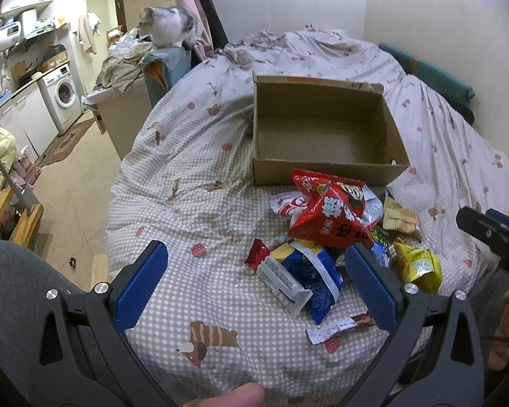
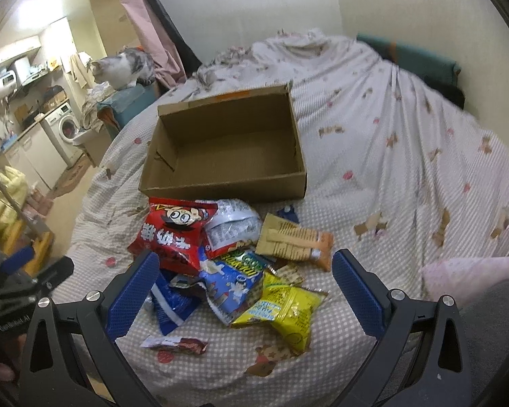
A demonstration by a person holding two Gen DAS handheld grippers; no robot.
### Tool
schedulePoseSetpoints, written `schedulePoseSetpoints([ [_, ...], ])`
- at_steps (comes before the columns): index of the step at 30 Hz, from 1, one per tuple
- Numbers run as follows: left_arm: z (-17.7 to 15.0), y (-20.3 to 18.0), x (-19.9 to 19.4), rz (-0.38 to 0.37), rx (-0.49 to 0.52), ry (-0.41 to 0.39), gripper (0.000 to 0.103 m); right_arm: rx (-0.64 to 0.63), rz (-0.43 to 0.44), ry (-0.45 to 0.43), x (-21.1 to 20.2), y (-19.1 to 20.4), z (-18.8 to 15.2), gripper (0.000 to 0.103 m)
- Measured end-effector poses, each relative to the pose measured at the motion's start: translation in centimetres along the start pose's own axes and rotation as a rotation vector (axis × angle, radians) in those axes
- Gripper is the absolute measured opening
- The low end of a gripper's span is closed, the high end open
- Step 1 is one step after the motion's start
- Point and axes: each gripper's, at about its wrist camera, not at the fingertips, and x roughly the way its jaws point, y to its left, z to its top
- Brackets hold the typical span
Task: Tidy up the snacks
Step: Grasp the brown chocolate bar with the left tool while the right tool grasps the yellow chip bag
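Snack packets are lying in a loose pile (image 2: 234, 264) on a checked bedspread (image 1: 186, 203), just in front of an open cardboard box (image 1: 322, 129) that is sitting empty, so the sorting appears to be only starting. Both grippers are hovering above the near edge of the pile with nothing between their blue pads. The left gripper (image 1: 254, 285) is spreading its fingers wide, its right pad overlapping the packets in view. The right gripper (image 2: 244, 291) is likewise wide open, framing the middle of the pile. A large red bag (image 2: 173, 237) is topping the heap nearest the box, with a yellow packet (image 2: 288, 308) and a blue bag (image 1: 317, 278) lower down, and a thin wrapped bar (image 2: 176, 343) lying apart at the front. The next move likely calls for lowering one gripper over a single top packet, closing on it, and carrying it to the box. Packets underneath are partly covered, so their number is hard to tell, and most printed labels are too blurred to read. A cat (image 1: 169, 27) is sitting on furniture beyond the bed. The right gripper's body is cut off at the left view's edge.
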Motion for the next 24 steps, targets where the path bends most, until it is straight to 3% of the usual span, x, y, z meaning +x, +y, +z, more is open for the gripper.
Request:
schedulePoseSetpoints([
  [3,0.5,-0.6,0.8,-0.02,0.05,0.07,0.103,0.083,0.043,0.096,1.3,-1.9,0.9,0.103],
  [7,0.6,-1.8,3.3,-0.086,0.168,0.226,0.103,0.236,0.117,0.248,3.6,-4.7,1.5,0.103],
  [12,-1.5,-4.7,6.2,-0.214,0.315,0.439,0.102,0.297,0.105,0.234,4.2,-6.5,2.1,0.103],
  [15,-2.6,-6.7,7.5,-0.263,0.373,0.494,0.091,0.333,0.13,0.271,5.2,-7.2,2.1,0.103],
  [17,-3.2,-8.0,8.4,-0.288,0.406,0.534,0.075,0.347,0.134,0.294,5.9,-7.5,1.7,0.103],
  [20,-4.3,-10.3,9.4,-0.327,0.484,0.585,0.064,0.343,0.117,0.318,6.5,-7.7,1.2,0.103],
  [24,-5.6,-12.3,10.8,-0.353,0.557,0.635,0.057,0.356,0.114,0.317,6.7,-8.2,1.1,0.103],
])
